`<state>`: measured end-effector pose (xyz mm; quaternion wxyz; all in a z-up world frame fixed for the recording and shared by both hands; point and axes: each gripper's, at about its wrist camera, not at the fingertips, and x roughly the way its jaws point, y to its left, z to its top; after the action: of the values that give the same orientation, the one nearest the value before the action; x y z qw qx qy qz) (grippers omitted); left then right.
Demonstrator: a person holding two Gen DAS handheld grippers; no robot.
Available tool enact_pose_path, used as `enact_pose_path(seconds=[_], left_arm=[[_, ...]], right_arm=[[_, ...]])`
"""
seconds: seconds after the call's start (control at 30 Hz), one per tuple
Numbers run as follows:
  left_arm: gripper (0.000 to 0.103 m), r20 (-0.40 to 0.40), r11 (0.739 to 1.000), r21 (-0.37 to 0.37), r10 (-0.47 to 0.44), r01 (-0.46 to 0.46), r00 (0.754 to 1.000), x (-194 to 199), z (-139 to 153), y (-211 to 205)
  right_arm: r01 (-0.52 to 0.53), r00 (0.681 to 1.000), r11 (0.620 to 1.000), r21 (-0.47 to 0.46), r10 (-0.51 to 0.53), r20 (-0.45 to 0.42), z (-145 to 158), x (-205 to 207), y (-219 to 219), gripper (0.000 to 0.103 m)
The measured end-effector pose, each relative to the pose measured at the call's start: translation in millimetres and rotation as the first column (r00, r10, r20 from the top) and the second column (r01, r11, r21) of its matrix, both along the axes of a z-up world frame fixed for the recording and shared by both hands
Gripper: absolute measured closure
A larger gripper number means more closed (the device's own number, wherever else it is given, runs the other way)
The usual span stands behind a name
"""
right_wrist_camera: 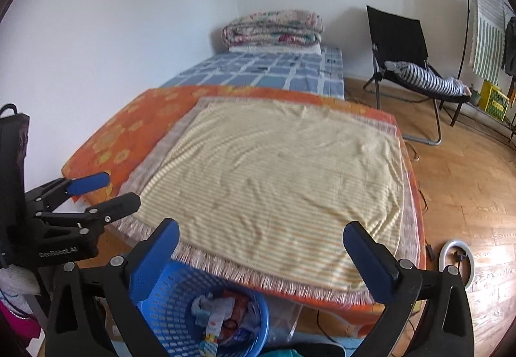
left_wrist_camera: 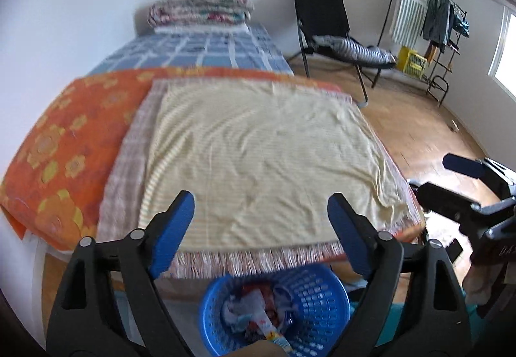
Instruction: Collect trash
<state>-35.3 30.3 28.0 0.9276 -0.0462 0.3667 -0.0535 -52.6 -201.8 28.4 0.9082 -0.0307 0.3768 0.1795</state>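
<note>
**Both grippers empty above a filled basket**

The left gripper [left_wrist_camera: 261, 208] is seen with its blue-padded jaws spread wide and nothing between them. The right gripper [right_wrist_camera: 261, 236] is likewise held wide apart and empty. The round blue perforated plastic basket [left_wrist_camera: 316, 302] sits on the floor at the foot of the bed, at about 6 o'clock in both wrist views, and the crumpled wrappers and paper scraps [left_wrist_camera: 258, 315] are already lying inside it. The collecting is judged nearly or fully done. The cloth should be scanned for any leftover scrap before a further reach is made, and the basket rim should be cleared by both sets of fingers.

The pale yellow striped cloth [left_wrist_camera: 264, 157] is spread flat, with no litter visible on it. An orange flowered blanket [left_wrist_camera: 64, 144] lies at 9 o'clock. A black folding chair [left_wrist_camera: 325, 22] stands at 1 o'clock on the wooden floor [left_wrist_camera: 419, 128].
</note>
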Motion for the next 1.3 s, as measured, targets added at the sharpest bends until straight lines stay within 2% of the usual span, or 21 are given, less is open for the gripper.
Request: enact_pose_path(seconds=[0.2, 0.33, 0.67, 0.77, 1.3], left_arm=[[0.014, 0.053, 0.999, 0.032, 0.016, -0.018, 0.998, 5, 14, -6], [0.008, 0.059, 0.999, 0.044, 0.026, -0.028, 0.998, 10, 15, -9], [0.007, 0.033, 0.996, 0.051, 0.067, -0.069, 0.997, 19, 9, -8], [0.003, 0.033, 0.996, 0.051, 0.076, -0.077, 0.997, 19, 9, -8], [0.002, 0.023, 0.995, 0.065, 0.074, -0.076, 0.997, 17, 6, -15]], right_arm=[[0.013, 0.998, 1.0, 0.0, -0.013, 0.057, 6, 3, 0, 0.0], [0.031, 0.997, 0.999, 0.022, -0.033, 0.074, 8, 7, -6, 0.0], [0.048, 0.998, 0.996, 0.077, -0.051, 0.043, -1, 18, -22, 0.0], [0.055, 0.997, 0.996, 0.076, -0.058, 0.041, -2, 17, -24, 0.0], [0.054, 0.997, 0.996, 0.073, -0.058, 0.051, -3, 13, -24, 0.0]])
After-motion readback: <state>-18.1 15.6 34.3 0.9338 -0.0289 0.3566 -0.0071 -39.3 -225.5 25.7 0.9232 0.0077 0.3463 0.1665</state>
